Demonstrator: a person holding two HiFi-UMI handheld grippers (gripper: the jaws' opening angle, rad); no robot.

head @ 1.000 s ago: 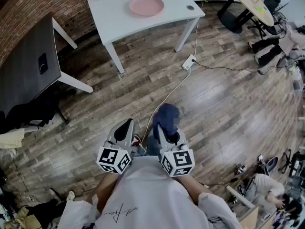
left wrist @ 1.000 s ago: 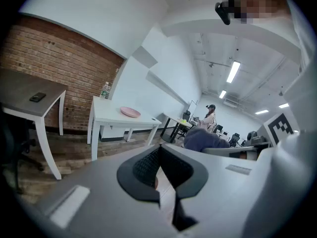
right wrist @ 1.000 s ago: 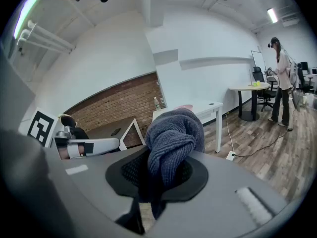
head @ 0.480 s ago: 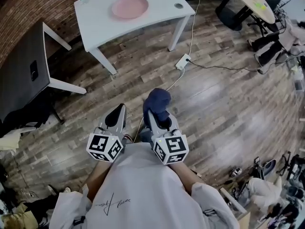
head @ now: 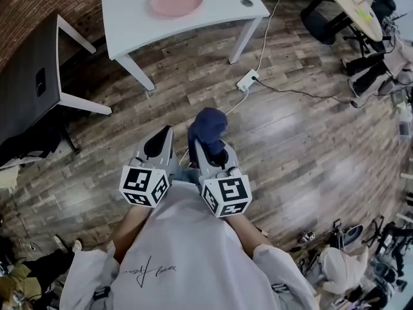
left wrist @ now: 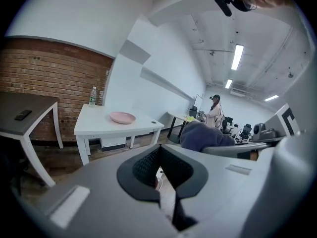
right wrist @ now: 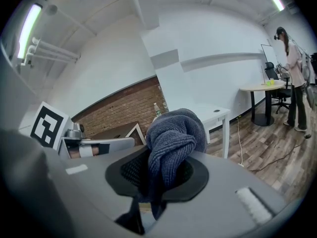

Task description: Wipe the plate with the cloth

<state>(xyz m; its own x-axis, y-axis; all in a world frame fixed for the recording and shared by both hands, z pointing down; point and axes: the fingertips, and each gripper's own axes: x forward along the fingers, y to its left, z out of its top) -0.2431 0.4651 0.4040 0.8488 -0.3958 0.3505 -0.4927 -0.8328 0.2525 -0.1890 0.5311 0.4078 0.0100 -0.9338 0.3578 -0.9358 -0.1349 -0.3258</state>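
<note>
My right hand-held gripper (head: 208, 146) clamps the blue cloth (head: 208, 125), my left hand-held gripper (head: 161, 142) is closed and empty; I judge a firm clamp is needed to reach the pink plate (head: 176, 0) toward the worktop's (head: 216, 15) far edge.

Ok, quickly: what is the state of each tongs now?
Left tongs: closed, nothing between them.
Right tongs: closed on the dark blue knitted cloth.
</note>
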